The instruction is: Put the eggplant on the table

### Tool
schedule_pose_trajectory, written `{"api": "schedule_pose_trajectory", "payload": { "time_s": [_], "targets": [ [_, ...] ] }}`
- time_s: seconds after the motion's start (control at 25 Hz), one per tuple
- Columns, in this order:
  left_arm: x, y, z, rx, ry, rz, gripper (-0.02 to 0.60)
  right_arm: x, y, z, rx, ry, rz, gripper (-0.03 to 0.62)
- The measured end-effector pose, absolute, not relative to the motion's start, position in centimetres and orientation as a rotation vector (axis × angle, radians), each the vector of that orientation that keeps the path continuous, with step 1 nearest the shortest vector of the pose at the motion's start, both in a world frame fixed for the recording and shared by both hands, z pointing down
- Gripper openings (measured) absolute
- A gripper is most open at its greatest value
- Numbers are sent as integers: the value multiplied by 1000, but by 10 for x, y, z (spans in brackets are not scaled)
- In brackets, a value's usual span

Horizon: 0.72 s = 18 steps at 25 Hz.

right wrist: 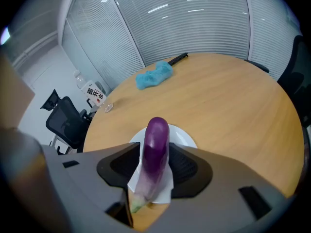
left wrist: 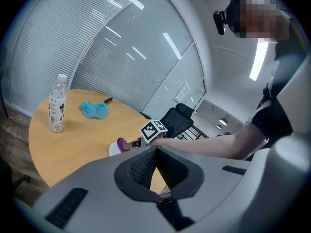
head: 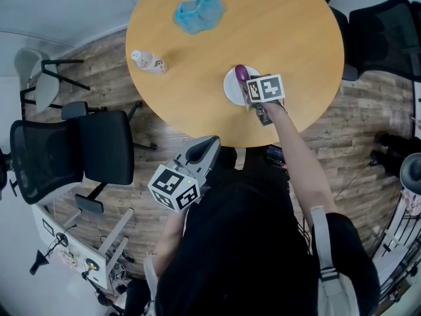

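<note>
Head view: round wooden bench fills the upper half of the frame. A white plate sits near its lower edge. My right hand-held gripper reaches over that plate, with the eggplant poking out beyond the jaws. A blue cloth lies at the top of the frame and a clear bottle on its side toward the left, both well apart from the plate. My left hand-held gripper hangs off the bench edge, low centre. Left gripper view: pad tips meet, nothing between them; closed and idle. Right gripper view: jaws clamped on the eggplant's pale stem half, purple end jutting forward above the plate. Whether it rests on the plate or is just clear, I cannot tell. Judgement: the step is the carry-off. Lift enough to clear the rim, move to the bare wood beside the plate, lower until the body lies flat, then release slowly. It is round and may roll; the front end is heavy and may droop.
</note>
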<state>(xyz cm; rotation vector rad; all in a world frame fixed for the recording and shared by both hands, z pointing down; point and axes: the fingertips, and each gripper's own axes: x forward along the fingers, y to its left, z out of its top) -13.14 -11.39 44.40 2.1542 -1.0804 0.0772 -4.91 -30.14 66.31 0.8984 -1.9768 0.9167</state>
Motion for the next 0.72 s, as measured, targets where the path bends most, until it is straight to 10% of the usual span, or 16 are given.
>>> {"api": "schedule_pose_trajectory", "payload": {
  "time_s": [0.72],
  "targets": [
    [-115,-119,435,2245,-1011,105,9,-22,-275,601,921,-2088,953,186]
  ]
}}
